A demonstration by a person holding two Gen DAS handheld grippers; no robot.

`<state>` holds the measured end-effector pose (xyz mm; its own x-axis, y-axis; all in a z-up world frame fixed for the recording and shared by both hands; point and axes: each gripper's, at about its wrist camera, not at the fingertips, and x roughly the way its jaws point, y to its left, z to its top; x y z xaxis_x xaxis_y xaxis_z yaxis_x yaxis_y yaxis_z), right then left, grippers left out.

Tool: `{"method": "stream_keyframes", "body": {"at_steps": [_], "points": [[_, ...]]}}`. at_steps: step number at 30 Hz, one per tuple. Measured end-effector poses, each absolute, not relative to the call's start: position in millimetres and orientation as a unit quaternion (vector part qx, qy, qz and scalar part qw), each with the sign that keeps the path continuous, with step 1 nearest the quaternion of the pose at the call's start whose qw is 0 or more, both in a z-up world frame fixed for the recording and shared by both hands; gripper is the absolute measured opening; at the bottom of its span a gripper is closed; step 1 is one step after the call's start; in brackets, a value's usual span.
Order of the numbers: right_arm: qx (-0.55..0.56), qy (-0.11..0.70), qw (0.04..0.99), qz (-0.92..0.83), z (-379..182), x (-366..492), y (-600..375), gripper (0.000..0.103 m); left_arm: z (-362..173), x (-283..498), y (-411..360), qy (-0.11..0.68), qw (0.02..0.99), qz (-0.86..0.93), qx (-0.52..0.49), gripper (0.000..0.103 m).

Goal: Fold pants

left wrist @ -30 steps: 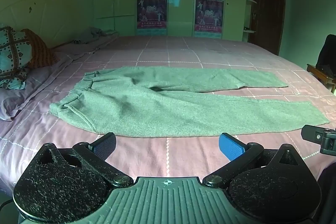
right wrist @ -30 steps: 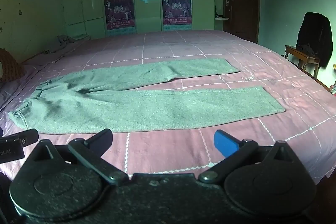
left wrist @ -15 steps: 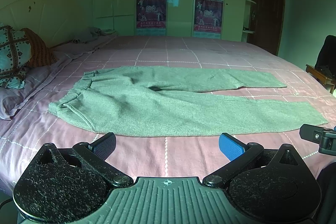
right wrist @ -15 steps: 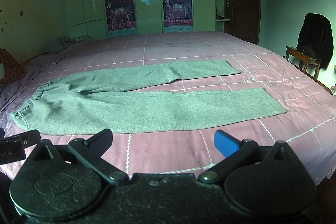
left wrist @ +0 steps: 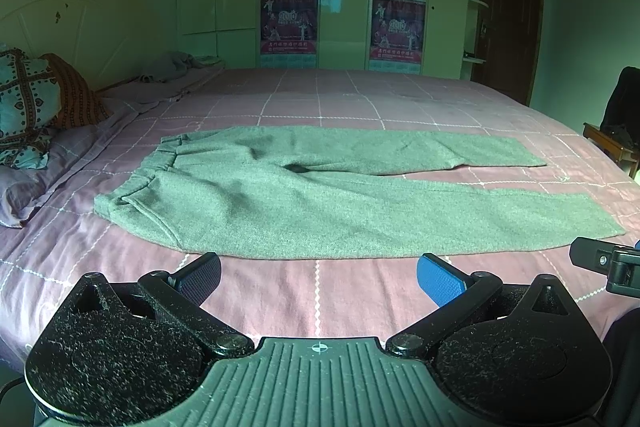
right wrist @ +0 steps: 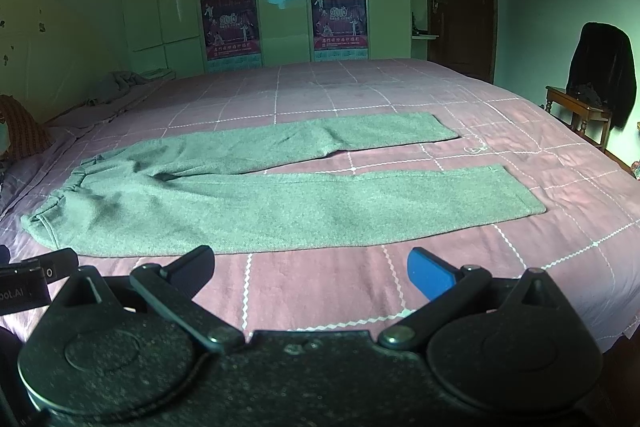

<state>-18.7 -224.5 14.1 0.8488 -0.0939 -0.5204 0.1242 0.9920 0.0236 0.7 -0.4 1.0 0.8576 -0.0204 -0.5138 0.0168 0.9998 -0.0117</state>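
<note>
Both views edged nearer the flat pants [left wrist: 320, 199] on the bed [left wrist: 360, 99].

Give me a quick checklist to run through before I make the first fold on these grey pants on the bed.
1. Left hand-held gripper open and holding nothing: ok.
2. Right hand-held gripper open and holding nothing: ok.
3. Pants spread flat on the bed, both legs straight and apart: ok.
4. Waistband smooth: not ok, it is bunched and a corner is turned over.
5. Nothing lying on the pants: ok.
6. Near leg's hem within reach of the right hand-held gripper: cannot tell; it lies ahead and to the right, not between the fingers.
</note>
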Motion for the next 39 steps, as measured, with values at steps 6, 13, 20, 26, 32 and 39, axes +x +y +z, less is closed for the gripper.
{"method": "stream_keyframes", "body": {"at_steps": [6, 13, 20, 26, 32, 39], "points": [[0.029, 0.269, 0.961, -0.057, 13.9, -19.0, -224.6, 0.103, 0.2, 1.3, 0.4, 0.267, 0.964, -0.010, -0.003, 0.103], [0.029, 0.269, 0.961, -0.057, 13.8, -19.0, -224.8, 0.103, -0.5, 0.8, 1.4, 0.267, 0.963, -0.011, -0.004, 0.103], [0.029, 0.269, 0.961, -0.056, 13.5, -18.9, -224.5, 0.103, -1.4, 1.3, 1.3, 0.268, 0.963, -0.010, -0.001, 0.103], [0.030, 0.269, 0.961, -0.056, 12.7, -18.3, -224.3, 0.103, -2.0, 0.5, 1.2, 0.268, 0.963, -0.010, -0.001, 0.103], [0.030, 0.269, 0.961, -0.055, 12.4, -18.2, -224.1, 0.103, -1.8, 1.3, 1.0, 0.268, 0.963, -0.011, -0.001, 0.103], [0.030, 0.270, 0.961, -0.055, 12.3, -18.3, -224.3, 0.103, -2.2, 1.9, 1.8, 0.270, 0.963, -0.011, -0.001, 0.103]]}}
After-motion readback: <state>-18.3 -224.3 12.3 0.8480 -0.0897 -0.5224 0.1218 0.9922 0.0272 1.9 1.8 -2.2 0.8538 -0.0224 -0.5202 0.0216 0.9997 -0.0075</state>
